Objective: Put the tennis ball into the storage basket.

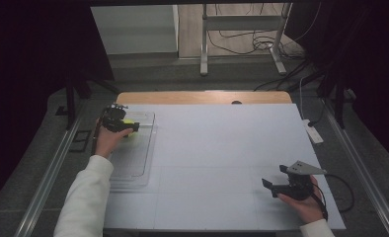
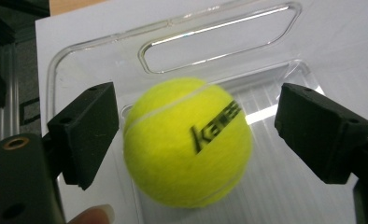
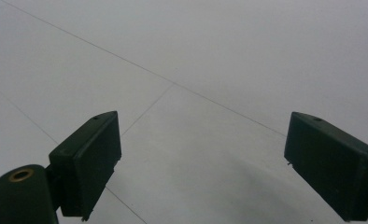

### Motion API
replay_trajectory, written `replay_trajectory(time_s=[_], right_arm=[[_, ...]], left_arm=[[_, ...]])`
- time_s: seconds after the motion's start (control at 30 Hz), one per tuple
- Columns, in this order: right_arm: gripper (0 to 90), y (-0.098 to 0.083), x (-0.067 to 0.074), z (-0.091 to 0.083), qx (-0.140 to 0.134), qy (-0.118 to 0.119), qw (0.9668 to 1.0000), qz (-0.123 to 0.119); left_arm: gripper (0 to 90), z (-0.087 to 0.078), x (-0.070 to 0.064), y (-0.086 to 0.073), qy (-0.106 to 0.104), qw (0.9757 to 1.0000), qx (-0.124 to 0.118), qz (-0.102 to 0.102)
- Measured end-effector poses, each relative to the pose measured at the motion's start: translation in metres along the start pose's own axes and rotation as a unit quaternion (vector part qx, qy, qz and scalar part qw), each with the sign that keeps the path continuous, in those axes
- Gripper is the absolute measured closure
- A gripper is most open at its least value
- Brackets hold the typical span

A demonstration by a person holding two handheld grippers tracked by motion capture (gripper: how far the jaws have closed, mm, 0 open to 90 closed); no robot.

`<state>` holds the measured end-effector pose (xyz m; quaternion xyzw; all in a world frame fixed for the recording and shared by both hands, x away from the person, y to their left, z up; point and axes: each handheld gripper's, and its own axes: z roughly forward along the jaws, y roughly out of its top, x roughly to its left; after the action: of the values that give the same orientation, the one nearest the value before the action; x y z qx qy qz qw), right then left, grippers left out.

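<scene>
Nearest the person, at the right of the table (image 1: 222,163), the right gripper (image 1: 276,183) rests in the person's hand with its jaws spread wide and nothing between them. In the right gripper view the same gripper (image 3: 203,158) frames only bare white surface crossed by thin seam lines.

Farther away, at the left, the left gripper (image 1: 133,126) reaches over a clear plastic tray (image 1: 148,148) lying flat on the table. A yellow tennis ball (image 1: 129,123) sits at the tray's far end, between this gripper's jaws. In the left gripper view the left gripper (image 2: 196,130) stands open: the tennis ball (image 2: 187,142) lies in the middle with a visible gap to the pad on each side, so it is not gripped. The tray (image 2: 98,51) shows its cut-out handle just beyond the ball, and a fingertip (image 2: 95,215) appears at the bottom edge.

Likely risks: the ball is round and looks slightly blurred, so it may be rolling. With the jaws loose around it, it could roll along the smooth tray floor, bump a pad, and travel towards the tray's rim. Pulling the gripper back carelessly could nudge the ball with a pad, or shift the light tray on the table.
</scene>
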<state>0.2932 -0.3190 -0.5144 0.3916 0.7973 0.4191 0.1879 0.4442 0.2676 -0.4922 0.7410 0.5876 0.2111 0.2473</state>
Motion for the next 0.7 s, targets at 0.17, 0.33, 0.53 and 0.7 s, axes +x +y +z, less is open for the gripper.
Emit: replay_trajectory(time_s=[0.17, 0.33, 0.53, 0.7], right_arm=[[11.2, 0.0, 0.0, 0.0, -0.001, 0.001, 1.0, 0.001], [11.2, -0.001, -0.001, -0.001, -0.002, 0.001, 1.0, 0.002], [11.2, -0.001, -0.003, 0.0, -0.002, 0.0, 1.0, 0.006], [11.2, 0.0, -0.004, 0.001, 0.0, 0.002, 1.0, 0.006]], left_arm=[[14.6, -0.01, -0.001, -0.002, -0.008, 0.9998, -0.018, 0.006], [14.6, -0.022, -0.002, -0.005, -0.028, 0.9987, -0.042, 0.004], [14.7, -0.032, -0.004, -0.007, -0.047, 0.9968, -0.065, 0.003], [14.9, -0.041, -0.008, -0.009, -0.063, 0.9946, -0.082, 0.008]])
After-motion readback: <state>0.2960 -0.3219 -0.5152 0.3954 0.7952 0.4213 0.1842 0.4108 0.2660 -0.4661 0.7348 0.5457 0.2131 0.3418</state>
